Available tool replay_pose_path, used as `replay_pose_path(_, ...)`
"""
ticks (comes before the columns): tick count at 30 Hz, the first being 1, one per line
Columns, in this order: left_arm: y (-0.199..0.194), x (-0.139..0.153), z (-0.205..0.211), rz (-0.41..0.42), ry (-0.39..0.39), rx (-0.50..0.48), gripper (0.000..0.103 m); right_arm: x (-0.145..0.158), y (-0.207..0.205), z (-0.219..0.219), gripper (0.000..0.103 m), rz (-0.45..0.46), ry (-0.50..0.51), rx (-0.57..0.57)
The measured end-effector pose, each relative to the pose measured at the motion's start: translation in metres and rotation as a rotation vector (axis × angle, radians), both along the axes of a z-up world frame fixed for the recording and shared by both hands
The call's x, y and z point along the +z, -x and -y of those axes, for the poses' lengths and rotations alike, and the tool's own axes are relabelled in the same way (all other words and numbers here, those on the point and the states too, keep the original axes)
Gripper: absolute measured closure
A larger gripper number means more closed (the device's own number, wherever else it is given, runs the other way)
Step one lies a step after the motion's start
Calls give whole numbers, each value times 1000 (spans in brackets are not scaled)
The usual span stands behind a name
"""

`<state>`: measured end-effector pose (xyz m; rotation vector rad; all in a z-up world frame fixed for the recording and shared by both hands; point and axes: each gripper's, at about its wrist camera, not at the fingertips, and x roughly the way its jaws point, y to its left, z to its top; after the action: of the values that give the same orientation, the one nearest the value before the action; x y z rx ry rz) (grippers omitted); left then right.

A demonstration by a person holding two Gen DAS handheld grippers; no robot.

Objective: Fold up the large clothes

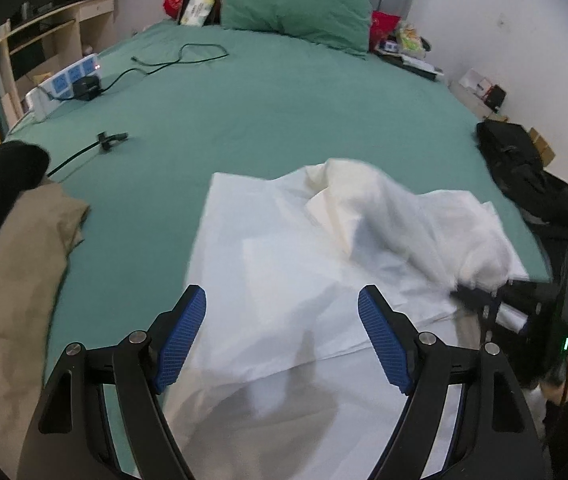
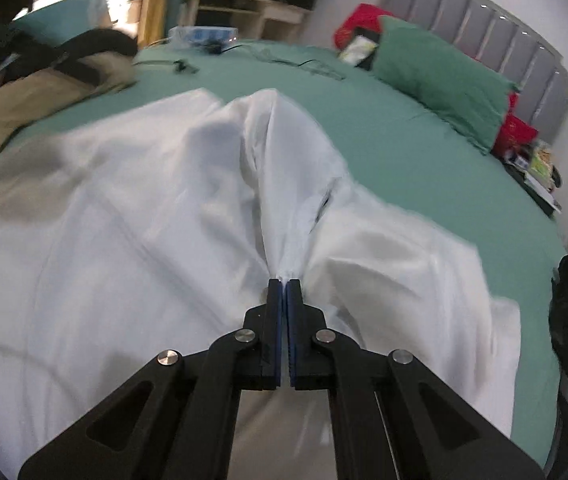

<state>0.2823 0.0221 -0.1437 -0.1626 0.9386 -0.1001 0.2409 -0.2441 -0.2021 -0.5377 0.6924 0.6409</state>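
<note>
A large white garment (image 1: 304,264) lies spread on the green bed, partly flat, with one part lifted into a bunched ridge on the right. My left gripper (image 1: 282,300) is open and empty, hovering over the garment's near flat part. My right gripper (image 2: 284,282) is shut on a pinched fold of the white garment (image 2: 164,208) and holds it raised, so cloth drapes away from the fingertips. In the left wrist view the right gripper (image 1: 472,294) shows at the right edge, under the lifted cloth.
Green bed (image 1: 284,112) with a green pillow (image 1: 296,4) at the head. Power strip (image 1: 64,80) and cables at the far left. Tan clothing (image 1: 16,280) at the left edge. Black bag (image 1: 524,168) at the right edge. Clutter by the wall.
</note>
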Motion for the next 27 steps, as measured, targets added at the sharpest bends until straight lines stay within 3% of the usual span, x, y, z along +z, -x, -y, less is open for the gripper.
replay_pose_path(9, -33, 1, 48, 40, -50, -17, 21, 5, 28, 24, 100, -77, -65, 72)
replay_pose_path(13, -62, -11, 63, 59, -95, -6, 21, 23, 31, 41, 98, -9, -183, 31)
replay_pose_path(15, -74, -21, 66, 42, -125, 13, 21, 34, 23, 52, 81, 46, -243, -35)
replay_pose_path(17, -83, -37, 66, -8, -116, 21, 21, 44, 4, 67, 38, 69, -317, -121)
replay_pose_path(18, -84, -45, 65, -41, -113, 19, 21, 46, -5, 73, 33, 70, -347, -155)
replay_pose_path(21, -75, -62, 65, -89, -144, 16, 21, 39, -36, 91, 32, 13, -419, -255)
replay_pose_path(27, -52, -64, 62, -98, -140, -4, 21, -7, -66, 99, 32, -167, -272, -388)
